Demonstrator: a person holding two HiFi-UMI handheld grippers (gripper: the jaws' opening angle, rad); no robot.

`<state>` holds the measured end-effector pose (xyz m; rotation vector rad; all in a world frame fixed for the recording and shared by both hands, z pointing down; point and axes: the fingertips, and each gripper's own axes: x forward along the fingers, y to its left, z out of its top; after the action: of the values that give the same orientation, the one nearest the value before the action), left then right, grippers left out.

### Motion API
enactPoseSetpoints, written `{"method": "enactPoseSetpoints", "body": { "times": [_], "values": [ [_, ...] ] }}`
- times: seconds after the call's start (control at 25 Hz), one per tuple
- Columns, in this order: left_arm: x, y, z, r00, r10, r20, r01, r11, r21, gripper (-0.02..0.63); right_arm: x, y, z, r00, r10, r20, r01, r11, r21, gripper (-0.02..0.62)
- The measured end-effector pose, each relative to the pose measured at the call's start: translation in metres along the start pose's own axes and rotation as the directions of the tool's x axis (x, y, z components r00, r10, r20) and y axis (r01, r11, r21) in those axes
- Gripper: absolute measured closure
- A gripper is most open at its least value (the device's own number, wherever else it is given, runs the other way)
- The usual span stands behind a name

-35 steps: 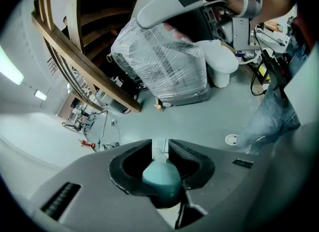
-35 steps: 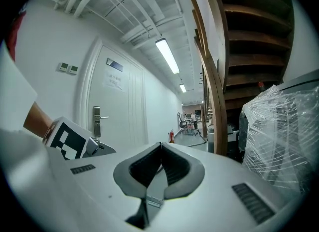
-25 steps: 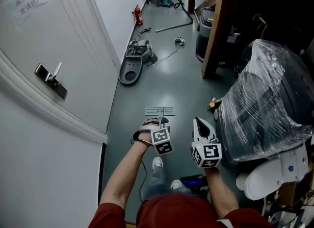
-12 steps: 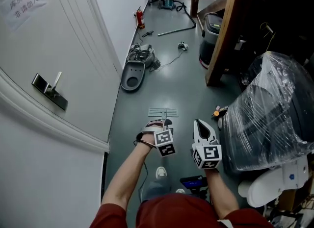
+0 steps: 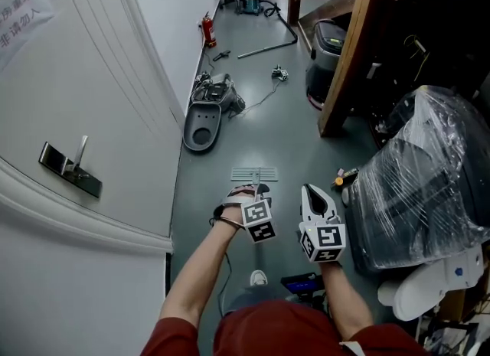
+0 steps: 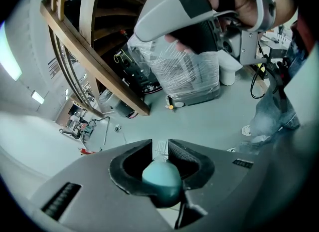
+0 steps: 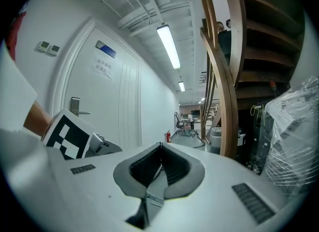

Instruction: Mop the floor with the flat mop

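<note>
The flat mop's head (image 5: 253,174) lies flat on the grey floor (image 5: 285,142) at 12 o'clock from the person, just ahead of both tools. The left tool (image 5: 254,194) is closed round the rounded teal handle end (image 6: 160,178), which fills the pocket between its jaws. Beyond the jaw tips the mop head shows on the floor. The right tool (image 7: 160,150) hangs just at 3 o'clock of the left one, its jaws pressed together with nothing in them, and it is apart from the mop.

The weak point, as I judge it, is the single grip. One tool on a smooth round knob gives little hold against twisting, so a firm push could let the handle swivel or slide out, and the mop head would skew or lift off the floor. Bringing the right tool onto the handle would steady it.

The lane is narrow. At 11 o'clock, by the wall, a grey pan (image 5: 201,123) lies with a tangle of cable (image 5: 219,86) touching it. A stroke drifting that way could snag the cable and drag it along. At 2 o'clock a small orange thing (image 5: 342,177) lies just beside the wrapped bundle (image 5: 425,171), and a wide sweep could knock it underneath. Farther on, at 1 o'clock, the wooden post (image 5: 344,71) would stop a long push.
</note>
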<state>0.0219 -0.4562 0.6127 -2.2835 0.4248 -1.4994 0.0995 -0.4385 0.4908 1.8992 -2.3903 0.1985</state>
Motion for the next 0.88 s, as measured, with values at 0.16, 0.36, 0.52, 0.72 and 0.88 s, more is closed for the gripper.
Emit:
{"method": "enactPoseSetpoints", "body": {
  "times": [0.16,0.36,0.52,0.72,0.88],
  "values": [
    [0.008,0.022,-0.008,1.000,-0.007,0.013,0.007,1.000,0.011,0.495,0.024,0.002,0.004,1.000,-0.023,0.007,0.022,1.000,0.010,0.577],
    [0.024,0.041,-0.012,1.000,-0.003,0.017,0.003,1.000,0.026,0.495,0.046,-0.002,0.006,1.000,-0.029,0.006,0.029,0.999,0.015,0.578],
    [0.038,0.062,-0.010,1.000,-0.001,0.019,0.000,1.000,0.031,0.497,0.066,-0.014,0.005,0.999,-0.032,-0.008,0.032,0.999,0.010,0.578],
    [0.054,0.100,-0.004,1.000,0.000,0.017,0.000,1.000,0.001,0.497,0.103,-0.035,0.010,1.000,-0.017,-0.015,0.017,1.000,0.006,0.578],
    [0.067,0.130,0.007,1.000,0.001,0.020,-0.001,1.000,-0.022,0.499,0.137,-0.052,0.018,1.000,0.009,-0.008,-0.009,1.000,0.008,0.578]
  ]
}}
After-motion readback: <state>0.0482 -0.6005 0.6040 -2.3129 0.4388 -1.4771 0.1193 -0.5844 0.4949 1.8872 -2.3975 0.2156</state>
